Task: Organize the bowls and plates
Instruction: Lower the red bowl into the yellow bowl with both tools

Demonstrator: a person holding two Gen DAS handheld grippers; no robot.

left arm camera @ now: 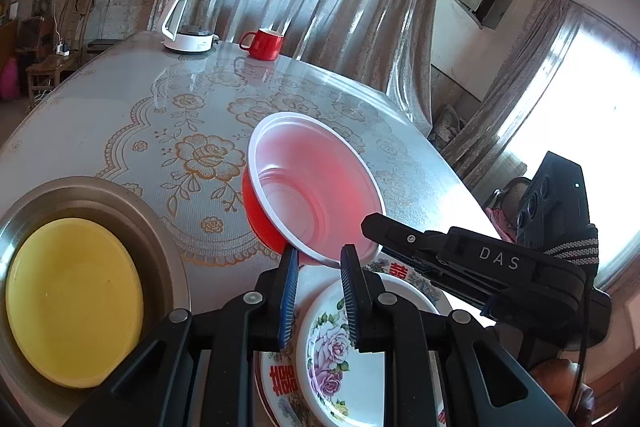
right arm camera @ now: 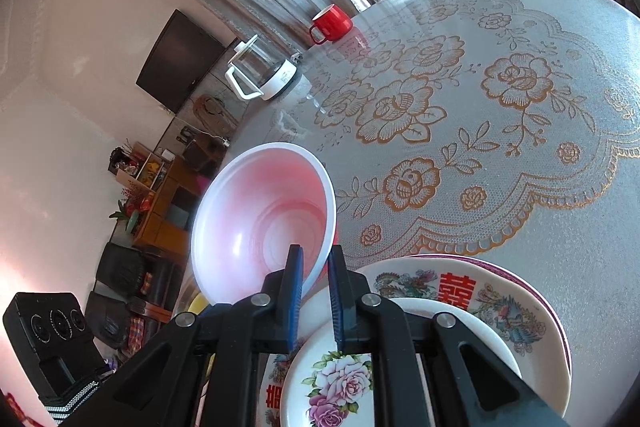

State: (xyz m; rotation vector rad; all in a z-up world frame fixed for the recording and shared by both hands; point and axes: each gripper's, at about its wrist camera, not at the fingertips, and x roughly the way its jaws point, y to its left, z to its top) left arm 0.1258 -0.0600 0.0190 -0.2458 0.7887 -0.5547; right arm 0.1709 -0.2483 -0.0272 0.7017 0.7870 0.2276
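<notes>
A red bowl [left arm camera: 312, 183] [right arm camera: 260, 219] with a white inside hangs tilted over a stack of plates. My right gripper [right arm camera: 316, 253] [left arm camera: 374, 223] is shut on its rim, one pad inside the bowl and one outside. The left gripper [left arm camera: 320, 253] has its pads a narrow gap apart; the bowl's near rim crosses just past its tips and nothing is pinched between them. Below lie a small plate with purple roses [left arm camera: 332, 359] [right arm camera: 332, 383] on a larger plate with red characters [left arm camera: 276, 379] [right arm camera: 460, 287]. A yellow plate [left arm camera: 72, 299] rests in a metal basin [left arm camera: 160, 227] at the left.
The round table [left arm camera: 120, 99] [right arm camera: 560, 187] has a glass top over a lace cloth with gold flowers. A white-based glass kettle [left arm camera: 192, 23] [right arm camera: 264, 75] and a red mug [left arm camera: 264, 45] [right arm camera: 330, 23] stand at its far edge. Curtains hang behind.
</notes>
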